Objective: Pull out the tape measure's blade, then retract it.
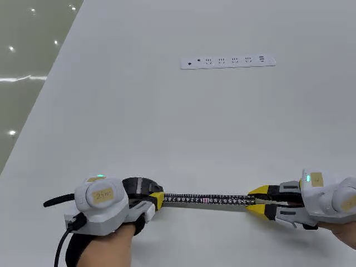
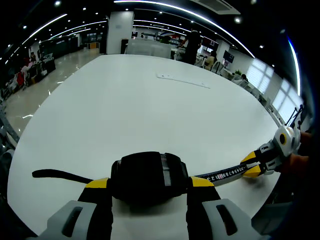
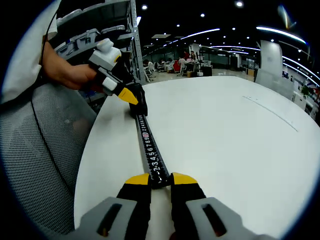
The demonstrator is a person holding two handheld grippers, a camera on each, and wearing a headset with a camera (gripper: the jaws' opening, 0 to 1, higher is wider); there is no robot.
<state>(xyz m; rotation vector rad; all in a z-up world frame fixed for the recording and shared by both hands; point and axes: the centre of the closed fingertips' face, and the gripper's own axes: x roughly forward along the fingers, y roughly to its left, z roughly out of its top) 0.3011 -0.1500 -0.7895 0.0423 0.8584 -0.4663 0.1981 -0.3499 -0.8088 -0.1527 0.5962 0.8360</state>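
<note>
Head view: the left gripper (image 1: 151, 201) pinches the tape measure (image 1: 142, 188) on the white table (image 1: 167, 122). The blade (image 1: 208, 199) runs to the right gripper (image 1: 257, 201), whose jaws clamp its tip. A power strip (image 1: 228, 60) lies well apart.
Left gripper view: a black strap (image 2: 55, 174) trails left of the tape measure.
Right gripper view: a mesh chair (image 3: 50, 150) stands beside the table.

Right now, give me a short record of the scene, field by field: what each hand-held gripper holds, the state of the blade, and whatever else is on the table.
left hand-held gripper: shut on the tape measure case
right hand-held gripper: shut on the free end of the blade
blade state: extended, running straight between case and right hand-held gripper, numbers facing up
surface: white table
other item: white power strip at the far side, apart from the work
task stage: blade out, not yet retracted
</note>
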